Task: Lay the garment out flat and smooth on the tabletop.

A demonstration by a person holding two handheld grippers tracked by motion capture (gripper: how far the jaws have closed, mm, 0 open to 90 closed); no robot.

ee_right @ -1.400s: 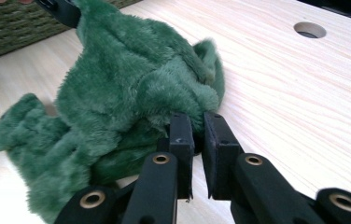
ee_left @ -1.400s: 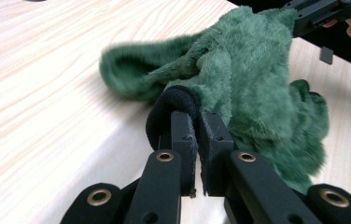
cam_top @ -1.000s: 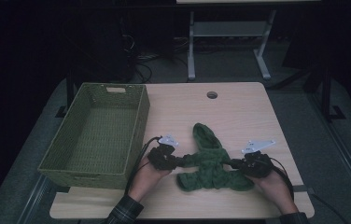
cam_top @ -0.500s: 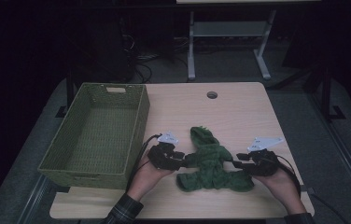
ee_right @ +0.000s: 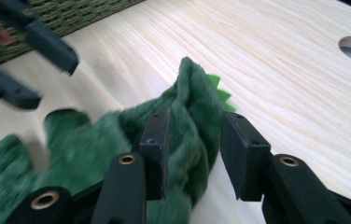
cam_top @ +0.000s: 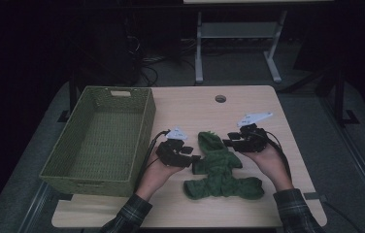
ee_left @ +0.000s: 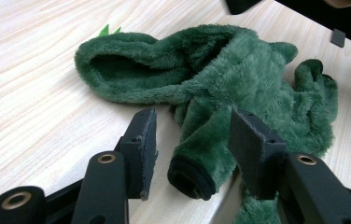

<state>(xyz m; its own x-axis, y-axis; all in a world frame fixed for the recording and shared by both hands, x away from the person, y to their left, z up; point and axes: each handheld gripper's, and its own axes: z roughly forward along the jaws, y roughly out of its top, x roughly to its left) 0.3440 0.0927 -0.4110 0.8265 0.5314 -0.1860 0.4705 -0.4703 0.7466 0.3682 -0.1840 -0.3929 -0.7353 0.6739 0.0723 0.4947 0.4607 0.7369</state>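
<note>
Nothing to read here, no lettering, label, brand or number anywhere on the table, the basket or the plush green garment.

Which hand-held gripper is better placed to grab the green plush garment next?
Probably the left hand-held gripper: a sleeve of the green plush garment lies squarely between its open jaws.

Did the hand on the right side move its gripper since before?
Yes. The right gripper went up the table, closer to the round hole, and its jaws have just been opening around the green plush costume.
</note>
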